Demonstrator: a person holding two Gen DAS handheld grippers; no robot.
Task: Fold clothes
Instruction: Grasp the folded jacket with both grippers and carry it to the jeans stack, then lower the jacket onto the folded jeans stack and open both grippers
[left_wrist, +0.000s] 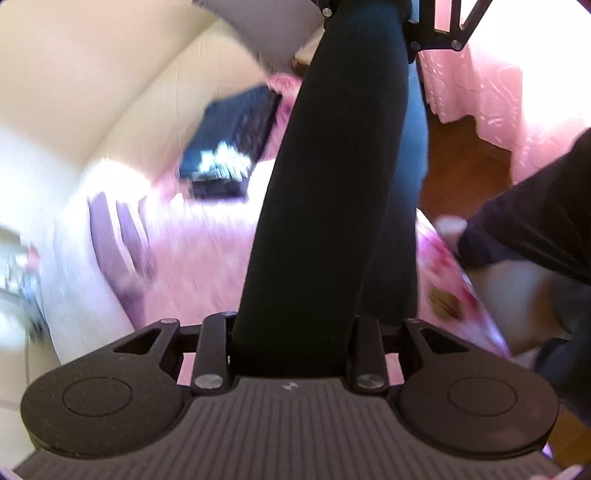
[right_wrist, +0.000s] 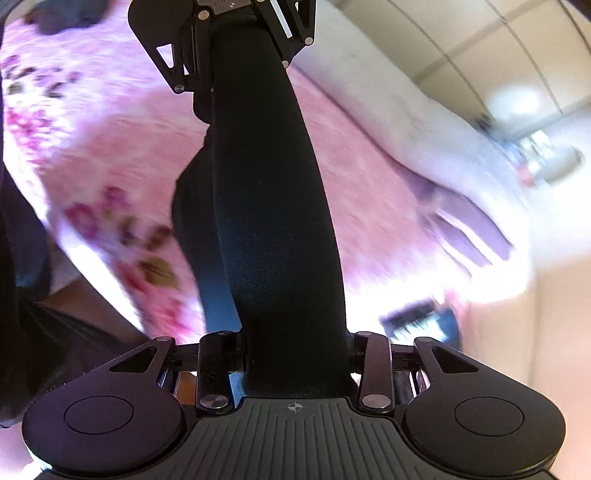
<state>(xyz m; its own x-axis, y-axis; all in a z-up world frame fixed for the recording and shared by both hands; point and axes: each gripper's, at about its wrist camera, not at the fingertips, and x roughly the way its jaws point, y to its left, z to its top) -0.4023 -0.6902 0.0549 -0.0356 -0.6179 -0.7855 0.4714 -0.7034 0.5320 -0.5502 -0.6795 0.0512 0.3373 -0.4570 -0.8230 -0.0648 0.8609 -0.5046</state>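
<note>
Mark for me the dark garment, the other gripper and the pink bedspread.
dark garment (left_wrist: 332, 206): left wrist view, mid stretch.
right gripper (left_wrist: 439, 33): left wrist view, frame at garment's far end.
pink bedspread (right_wrist: 122, 140): right wrist view, bare patch.

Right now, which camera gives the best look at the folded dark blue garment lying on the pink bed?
The left wrist view: the folded dark blue garment sits fairly large on the pink bedspread, though blurred. In the right wrist view it is only a small smeared patch low down, partly behind the right gripper's linkage.
</note>
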